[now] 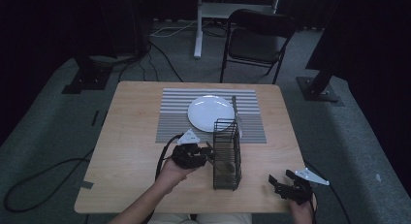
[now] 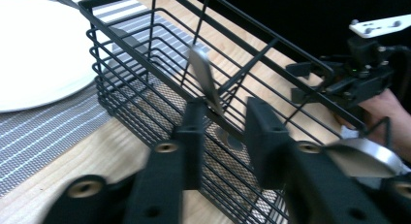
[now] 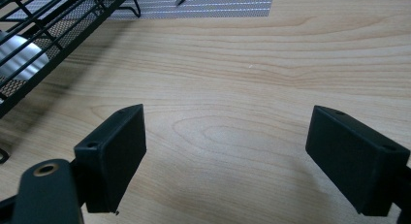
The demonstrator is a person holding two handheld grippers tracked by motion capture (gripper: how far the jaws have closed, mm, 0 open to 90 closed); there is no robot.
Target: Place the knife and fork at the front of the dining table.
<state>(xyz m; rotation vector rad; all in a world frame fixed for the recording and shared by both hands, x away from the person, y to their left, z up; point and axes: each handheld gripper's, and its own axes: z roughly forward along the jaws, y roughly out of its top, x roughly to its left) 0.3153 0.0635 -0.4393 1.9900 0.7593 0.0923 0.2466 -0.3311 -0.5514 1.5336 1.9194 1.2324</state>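
Note:
A black wire basket [image 1: 226,133] stands on the wooden table, in front of a white plate [image 1: 209,112] on a striped placemat [image 1: 173,118]. My left gripper [image 1: 211,152] is at the basket's left side, its jaws reaching over the wire rim [image 2: 145,47]. A flat metal utensil handle [image 2: 202,71] rises between its fingertips, close against one pad [image 2: 194,132], with a gap to the other. A shiny spoon bowl [image 2: 361,156] shows beside the jaw on the right. My right gripper [image 1: 280,177] hovers open over bare wood [image 3: 225,151], right of the basket.
A long utensil [image 1: 234,110] leans at the basket's far end, by the plate's right edge. The table's front edge runs just below both hands. Beyond the table stand a folding chair [image 1: 259,37], stand bases and cables on the floor.

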